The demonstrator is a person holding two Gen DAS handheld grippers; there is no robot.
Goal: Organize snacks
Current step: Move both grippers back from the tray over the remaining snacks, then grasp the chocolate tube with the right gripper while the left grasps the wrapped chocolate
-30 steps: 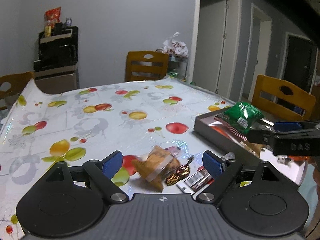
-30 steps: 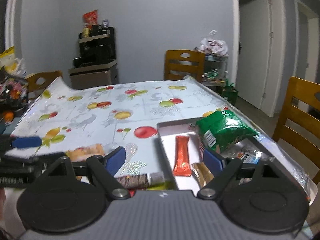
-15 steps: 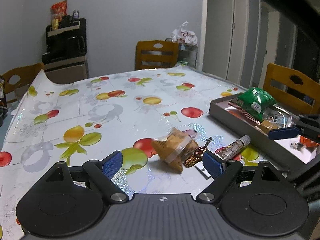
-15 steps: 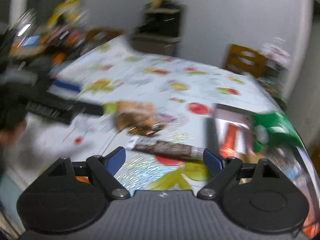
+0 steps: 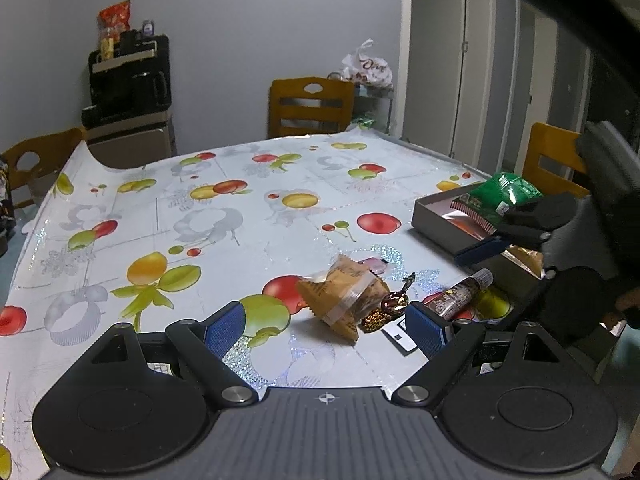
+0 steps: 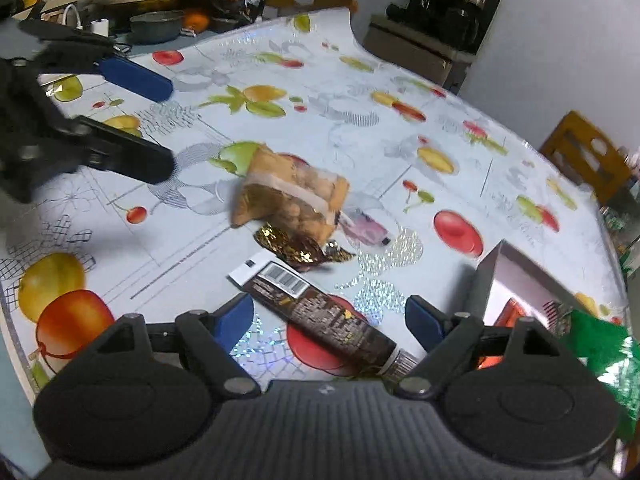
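Both grippers' fingers (image 6: 228, 318) wide apart, right's narrowing around dark bar (image 6: 320, 316), untouched.

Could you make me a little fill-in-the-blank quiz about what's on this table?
1. The tablecloth is printed with ____.
2. The green bag lies in the grey ____.
3. The long dark bar lies between the fingers of the ____ gripper.
4. Both grippers' jaws are ____.

Missing words: fruit; box; right; open

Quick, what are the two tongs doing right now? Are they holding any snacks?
Left tongs: open, holding nothing.
Right tongs: open and just been closing a little, with the dark snack bar lying between them, not gripped.
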